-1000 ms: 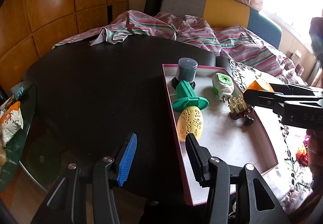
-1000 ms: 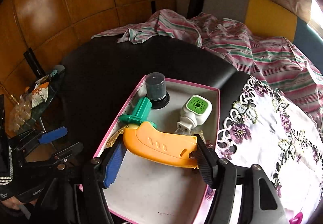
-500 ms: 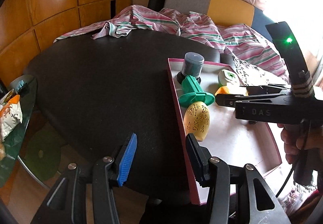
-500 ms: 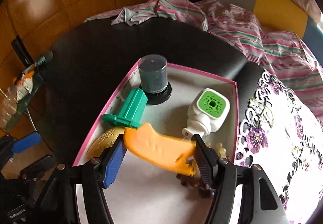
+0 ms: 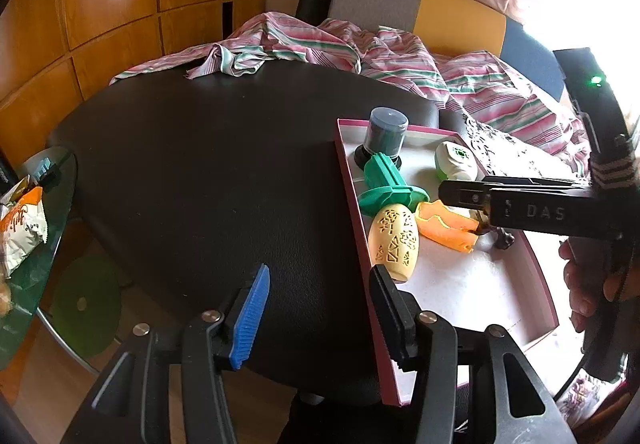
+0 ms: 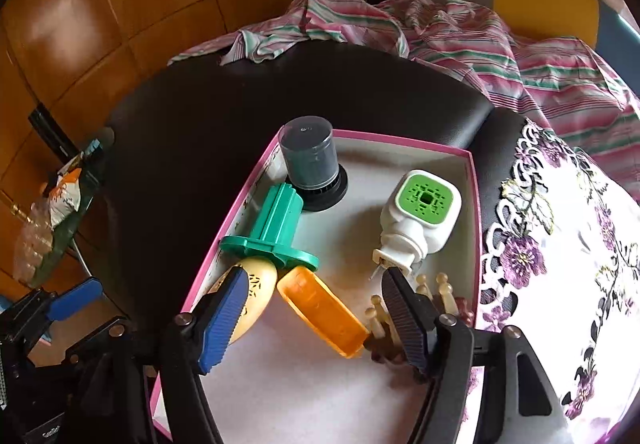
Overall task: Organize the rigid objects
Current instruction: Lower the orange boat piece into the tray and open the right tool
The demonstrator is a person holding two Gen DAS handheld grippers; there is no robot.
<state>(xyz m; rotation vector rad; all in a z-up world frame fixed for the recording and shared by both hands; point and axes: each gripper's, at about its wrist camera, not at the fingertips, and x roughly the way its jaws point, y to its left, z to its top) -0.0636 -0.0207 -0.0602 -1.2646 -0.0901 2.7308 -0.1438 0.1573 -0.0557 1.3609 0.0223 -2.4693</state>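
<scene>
The right gripper (image 6: 312, 308) has just been opening; the curved orange plastic piece (image 6: 320, 310) lies loose between its jaws in the pink-rimmed shallow box (image 6: 474, 204). Lift straight, clearing the pegs. The left gripper (image 5: 320, 308) waits apart, holding nothing.

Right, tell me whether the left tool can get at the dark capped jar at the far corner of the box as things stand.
Probably yes. The left tool is open and holds nothing, and the black tabletop beside the pink-rimmed box leaves a free way to the dark capped jar. The green plastic piece lies close against the jar's near side.
</scene>
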